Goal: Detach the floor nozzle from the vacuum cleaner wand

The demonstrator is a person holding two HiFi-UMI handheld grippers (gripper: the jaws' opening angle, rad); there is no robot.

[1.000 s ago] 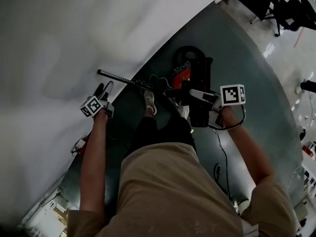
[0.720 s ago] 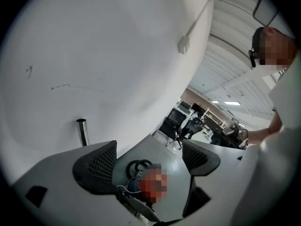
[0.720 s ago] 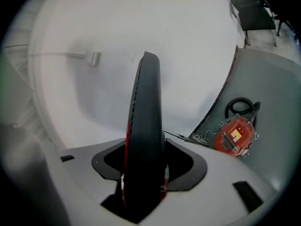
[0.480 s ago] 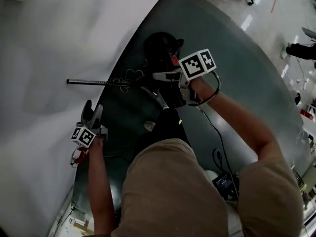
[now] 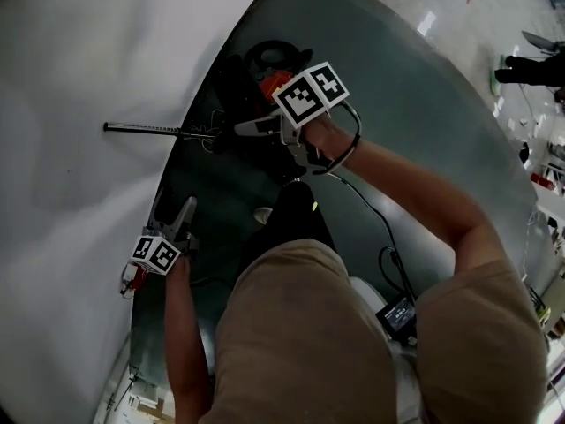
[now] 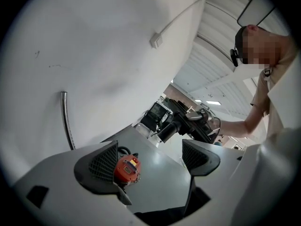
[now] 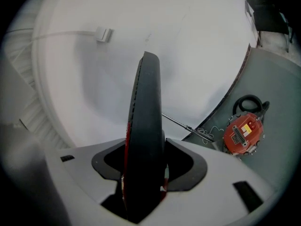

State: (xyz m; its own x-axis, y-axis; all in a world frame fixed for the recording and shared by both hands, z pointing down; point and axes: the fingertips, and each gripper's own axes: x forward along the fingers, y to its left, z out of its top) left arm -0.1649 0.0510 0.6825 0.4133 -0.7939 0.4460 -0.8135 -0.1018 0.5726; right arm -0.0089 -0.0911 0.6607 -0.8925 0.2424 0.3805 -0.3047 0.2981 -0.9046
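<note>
Grips the black floor nozzle (image 7: 145, 117) edge-on in the right gripper (image 7: 146, 166), pads pressed to both faces — over the grey floor (image 5: 415, 131), near the red vacuum body (image 7: 242, 133). Holds the left gripper (image 6: 150, 161) spread and empty, by the white surface (image 5: 79, 78) where a thin dark rod (image 5: 141, 129) lies.

White wall (image 5: 79, 51), plain, meeting dark grey floor (image 5: 424, 104) along a curved edge. Pale glossy floor (image 5: 481, 25) beyond. Ribbed ceiling, lit panels (image 6: 212, 102). White cable with small box (image 6: 156, 40) on wall.
</note>
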